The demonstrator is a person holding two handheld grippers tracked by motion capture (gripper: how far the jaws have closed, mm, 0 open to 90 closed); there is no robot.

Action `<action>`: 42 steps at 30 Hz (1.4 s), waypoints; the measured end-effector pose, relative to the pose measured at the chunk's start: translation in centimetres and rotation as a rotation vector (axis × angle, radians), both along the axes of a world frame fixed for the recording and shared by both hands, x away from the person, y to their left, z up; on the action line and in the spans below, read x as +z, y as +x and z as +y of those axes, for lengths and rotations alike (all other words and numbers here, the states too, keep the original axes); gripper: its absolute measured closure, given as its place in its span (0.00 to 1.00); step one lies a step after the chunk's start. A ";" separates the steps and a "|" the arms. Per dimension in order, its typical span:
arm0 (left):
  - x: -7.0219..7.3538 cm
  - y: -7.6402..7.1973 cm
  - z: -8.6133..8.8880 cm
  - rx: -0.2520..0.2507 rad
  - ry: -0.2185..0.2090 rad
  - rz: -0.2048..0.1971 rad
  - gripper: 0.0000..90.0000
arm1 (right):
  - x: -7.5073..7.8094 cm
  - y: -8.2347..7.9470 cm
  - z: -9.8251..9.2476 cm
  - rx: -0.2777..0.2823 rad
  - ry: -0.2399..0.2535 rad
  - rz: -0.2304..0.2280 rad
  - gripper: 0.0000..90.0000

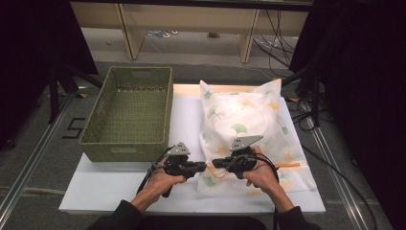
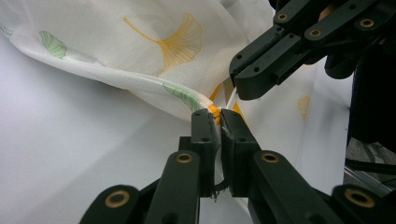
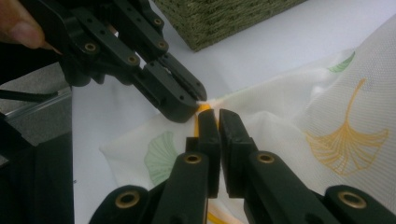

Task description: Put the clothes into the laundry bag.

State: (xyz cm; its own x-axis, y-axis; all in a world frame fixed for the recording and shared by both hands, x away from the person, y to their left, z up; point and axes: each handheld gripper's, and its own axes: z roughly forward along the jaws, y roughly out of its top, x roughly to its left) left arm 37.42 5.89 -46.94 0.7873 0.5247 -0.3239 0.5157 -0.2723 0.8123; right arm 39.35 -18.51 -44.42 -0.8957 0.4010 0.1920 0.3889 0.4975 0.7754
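A white fabric bag (image 1: 244, 120) printed with green and orange ginkgo leaves lies on the right half of the white board (image 1: 115, 187). An orange cord (image 1: 218, 175) comes out at its near left corner. Both grippers meet tip to tip at that corner. My left gripper (image 1: 205, 166) comes from the left, my right gripper (image 1: 214, 164) from the right. In the left gripper view my left gripper (image 2: 218, 113) is shut on the orange cord (image 2: 214, 111) at the bag's edge (image 2: 177, 95), with the right gripper (image 2: 239, 91) just above. In the right gripper view my right gripper (image 3: 214, 113) is shut on the same cord (image 3: 203, 109), beside the left gripper (image 3: 189, 105).
A green woven basket (image 1: 129, 110) stands on the left part of the board, close to the bag; its corner (image 3: 219, 18) lies behind the grippers. The board's front strip lies bare below the hands. Cables and dark frame legs run along the floor on both sides.
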 end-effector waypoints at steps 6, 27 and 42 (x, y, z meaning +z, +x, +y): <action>0.0 0.0 -0.1 0.011 -0.015 0.007 0.93 | 0.0 -0.1 0.3 -0.008 0.008 0.013 1.00; -0.9 0.3 0.1 -0.025 -0.045 0.121 0.81 | -0.4 -0.4 0.9 -0.009 -0.026 -0.020 1.00; -0.8 0.2 0.1 0.000 -0.046 0.113 0.93 | -0.9 -0.5 1.1 -0.005 -0.043 0.017 1.00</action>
State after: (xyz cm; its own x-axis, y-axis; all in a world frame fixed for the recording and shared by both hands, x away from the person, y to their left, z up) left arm 37.64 5.99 -47.72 0.7444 0.5069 -0.4346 0.6048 -0.2363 0.7605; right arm 38.89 -17.45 -45.35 -0.8904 0.4136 0.1903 0.4048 0.5280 0.7466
